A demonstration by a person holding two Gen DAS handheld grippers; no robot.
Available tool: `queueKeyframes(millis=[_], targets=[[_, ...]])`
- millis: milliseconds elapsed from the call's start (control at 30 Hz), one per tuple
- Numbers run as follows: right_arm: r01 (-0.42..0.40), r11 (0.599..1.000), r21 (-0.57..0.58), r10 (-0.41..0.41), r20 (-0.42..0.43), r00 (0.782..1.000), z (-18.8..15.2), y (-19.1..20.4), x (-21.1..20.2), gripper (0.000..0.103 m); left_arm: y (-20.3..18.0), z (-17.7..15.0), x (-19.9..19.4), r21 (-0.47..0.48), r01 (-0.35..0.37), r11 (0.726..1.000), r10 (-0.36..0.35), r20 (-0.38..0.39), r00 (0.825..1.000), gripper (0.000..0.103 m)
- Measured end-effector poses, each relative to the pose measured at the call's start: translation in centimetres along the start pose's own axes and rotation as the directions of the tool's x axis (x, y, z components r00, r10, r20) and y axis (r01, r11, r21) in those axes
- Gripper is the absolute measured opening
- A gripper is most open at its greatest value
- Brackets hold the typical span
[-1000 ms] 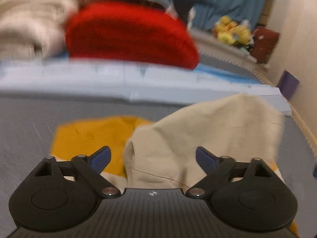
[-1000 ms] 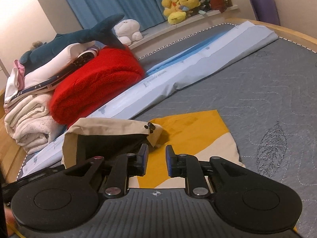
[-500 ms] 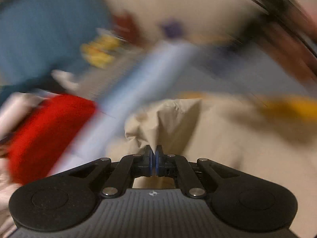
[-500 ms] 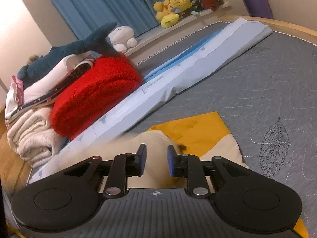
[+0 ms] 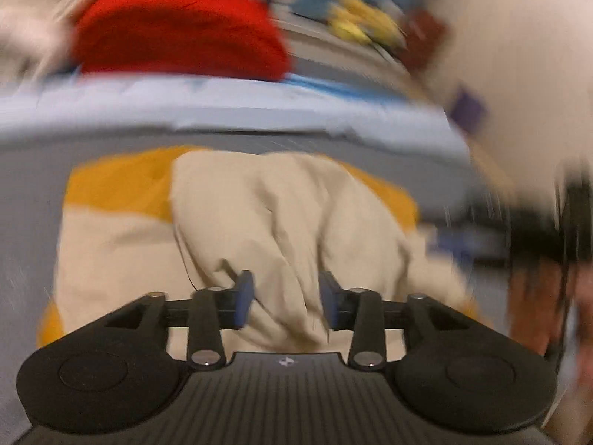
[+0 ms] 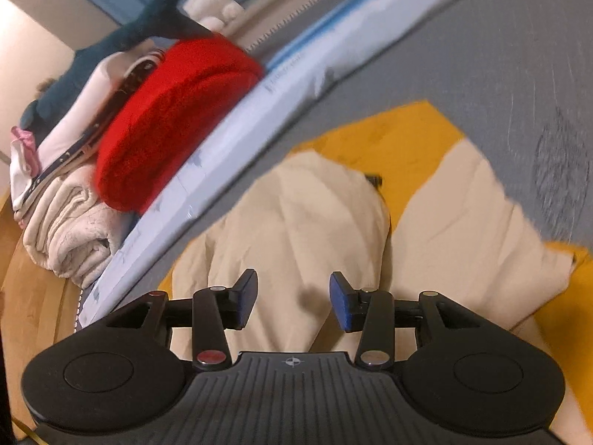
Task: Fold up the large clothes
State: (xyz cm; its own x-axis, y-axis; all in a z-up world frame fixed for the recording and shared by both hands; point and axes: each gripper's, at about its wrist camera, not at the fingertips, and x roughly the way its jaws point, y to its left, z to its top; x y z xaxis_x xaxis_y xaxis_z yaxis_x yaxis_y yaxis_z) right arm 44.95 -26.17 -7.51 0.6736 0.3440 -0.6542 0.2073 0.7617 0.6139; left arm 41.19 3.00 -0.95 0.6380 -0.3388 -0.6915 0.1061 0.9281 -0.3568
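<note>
The beige and mustard garment [image 6: 296, 222] lies bunched on the grey quilted bed [image 6: 481, 66], a beige flap folded over its middle. Both the left tongs [image 5: 285, 302] and the right tongs [image 6: 292, 300] have just been opening; they stand partly apart above the cloth, gripping nothing. This looks like the release after one fold; next, probably, smoothing or taking a fresh edge. No writing is legible: print on the pale blue sheet [image 6: 296, 85] is blurred

Grey bed [image 6: 481, 55] bare at frame right, free to pass; red blanket [image 6: 178, 118] & towel stack [image 6: 70, 230] block upper left.
</note>
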Motion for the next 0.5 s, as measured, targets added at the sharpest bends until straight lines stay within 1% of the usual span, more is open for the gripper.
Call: queueKeyframes(millis=[33, 67, 100, 133, 167, 200, 233, 300, 333, 433, 500], targets=[[0.001, 1.000, 0.003, -0.001, -0.005, 1.000, -0.2, 0.1, 0.3, 0.045, 1.3, 0.2, 0.6, -0.082, 0.020, 0.996, -0.021, -0.007, 1.000, 0.047], [-0.002, 1.000, 0.003, 0.002, -0.010, 1.000, -0.3, 0.3, 0.5, 0.045, 2.4, 0.1, 1.5, -0.161, 0.029, 0.987, -0.034, -0.025, 0.999, 0.047], [-0.008, 1.000, 0.000, 0.008, -0.016, 1.000, -0.4, 0.4, 0.8, 0.045, 3.7, 0.0, 2.3, -0.244, 0.034, 0.969, -0.047, -0.051, 0.998, 0.048], [-0.015, 1.000, -0.003, 0.015, -0.022, 1.000, -0.5, 0.6, 1.0, 0.045, 4.8, 0.0, 3.2, -0.322, 0.050, 0.946, -0.077, -0.072, 0.994, 0.053], [-0.022, 1.000, -0.003, 0.022, -0.033, 0.999, -0.7, 0.6, 1.3, 0.046, 5.6, 0.3, 4.1, -0.380, 0.073, 0.922, -0.111, -0.078, 0.991, 0.058], [-0.026, 1.000, 0.001, 0.026, -0.045, 0.999, -0.8, 0.5, 1.5, 0.047, 6.6, 0.5, 5.0, -0.444, 0.092, 0.891, -0.141, -0.079, 0.987, 0.065], [-0.028, 1.000, 0.008, 0.028, -0.058, 0.998, -0.9, 0.4, 1.9, 0.049, 7.4, 0.7, 5.7, -0.501, 0.101, 0.860, -0.162, -0.080, 0.983, 0.068], [-0.021, 1.000, 0.022, 0.023, -0.079, 0.997, -1.0, 0.1, 2.6, 0.050, 8.2, 0.4, 6.6, -0.557, 0.121, 0.822, -0.194, -0.074, 0.978, 0.069], [-0.017, 0.999, 0.028, 0.020, -0.084, 0.996, -1.0, -0.1, 3.0, 0.050, 8.5, 0.2, 7.0, -0.569, 0.120, 0.813, -0.199, -0.079, 0.977, 0.069], [-0.013, 0.999, 0.049, 0.018, -0.097, 0.995, -0.9, -0.3, 3.7, 0.050, 9.4, -0.6, 7.0, -0.576, 0.115, 0.809, -0.205, -0.093, 0.974, 0.069], [-0.007, 0.998, 0.055, 0.013, -0.102, 0.995, -1.1, -0.4, 4.1, 0.050, 9.5, -1.0, 7.3, -0.570, 0.120, 0.813, -0.209, -0.094, 0.973, 0.068]])
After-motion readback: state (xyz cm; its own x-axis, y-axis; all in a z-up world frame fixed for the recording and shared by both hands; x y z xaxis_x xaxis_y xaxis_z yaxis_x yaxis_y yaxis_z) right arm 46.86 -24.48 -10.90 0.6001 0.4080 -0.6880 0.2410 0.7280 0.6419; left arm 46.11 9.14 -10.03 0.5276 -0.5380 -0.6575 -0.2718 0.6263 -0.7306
